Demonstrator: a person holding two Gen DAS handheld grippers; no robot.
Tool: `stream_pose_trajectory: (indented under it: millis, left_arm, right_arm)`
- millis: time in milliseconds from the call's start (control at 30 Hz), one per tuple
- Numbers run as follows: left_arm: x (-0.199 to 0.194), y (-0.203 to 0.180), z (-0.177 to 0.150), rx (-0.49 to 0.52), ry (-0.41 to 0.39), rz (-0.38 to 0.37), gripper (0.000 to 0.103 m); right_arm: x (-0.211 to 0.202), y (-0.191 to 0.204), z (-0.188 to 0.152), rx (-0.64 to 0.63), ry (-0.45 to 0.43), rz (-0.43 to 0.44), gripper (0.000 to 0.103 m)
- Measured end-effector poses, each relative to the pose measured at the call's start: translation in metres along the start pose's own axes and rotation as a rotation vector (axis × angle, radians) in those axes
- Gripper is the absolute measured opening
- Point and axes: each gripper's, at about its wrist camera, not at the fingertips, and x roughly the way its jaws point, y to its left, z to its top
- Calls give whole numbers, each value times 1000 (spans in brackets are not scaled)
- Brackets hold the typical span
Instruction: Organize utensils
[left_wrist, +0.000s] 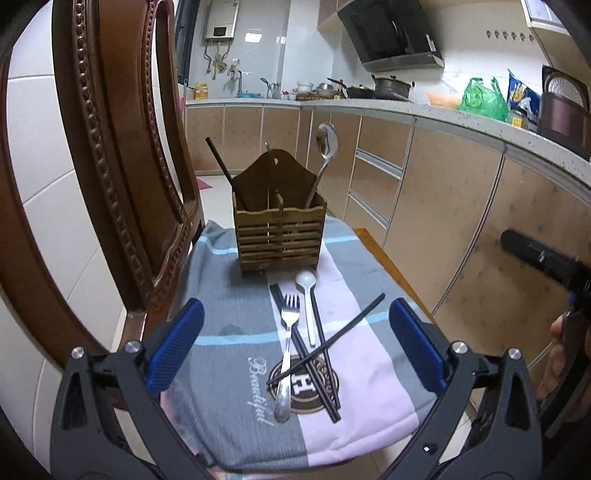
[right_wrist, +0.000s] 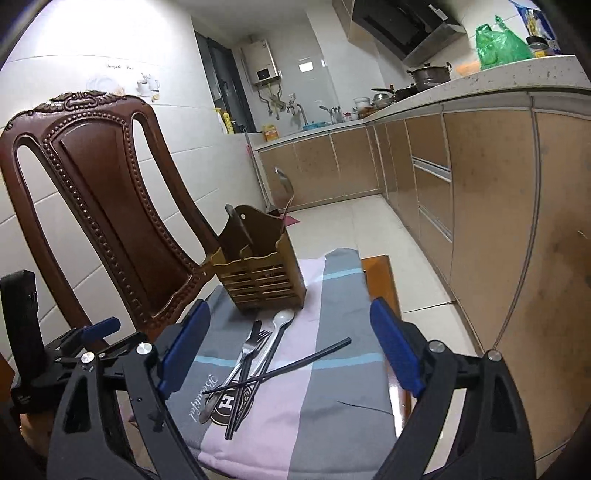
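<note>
You are holding both the left gripper (left_wrist: 295, 343) and right gripper (right_wrist: 290, 350) released, nothing between their fingers. The fork (left_wrist: 286, 347), white spoon (left_wrist: 308, 299) and black chopsticks (left_wrist: 317, 347) are lying crossed on the cloth (left_wrist: 229, 314), near the wooden caddy (left_wrist: 280, 236). A carved chair back (right_wrist: 107, 206) is standing left.

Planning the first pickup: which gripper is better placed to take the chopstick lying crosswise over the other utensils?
Probably the right gripper: the crossed chopstick has its raised tip pointing toward its side. The left gripper, also open and empty, sits more squarely over the fork.
</note>
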Motion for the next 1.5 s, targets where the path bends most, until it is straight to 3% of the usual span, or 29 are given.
stream_pose_trajectory:
  millis: [133, 400, 767, 900, 1200, 1300, 1500]
  left_arm:
    - [-2, -2, -7, 22, 39, 0, 99]
    - [-14, -1, -10, 19, 16, 8, 99]
    - [-19, -4, -12, 47, 7, 5, 99]
    - [-12, -5, -17, 69, 43, 11, 98]
    - [53, 8, -67, 76, 320, 8, 72]
    - [67, 10, -80, 81, 357, 26, 65]
    - [89, 14, -87, 82, 387, 50, 55]
  right_arm:
    - [-13, -7, 1, -3, -7, -15, 86]
    - [-35, -13, 3, -12, -33, -19, 86]
    - [-41, -14, 2, -16, -42, -26, 86]
    - [-37, -14, 0, -15, -25, -24, 86]
    - [1, -18, -18, -16, 108, -13, 86]
    - [14, -20, -25, 12, 167, 4, 86]
    - [29, -14, -34, 0, 198, 29, 86]
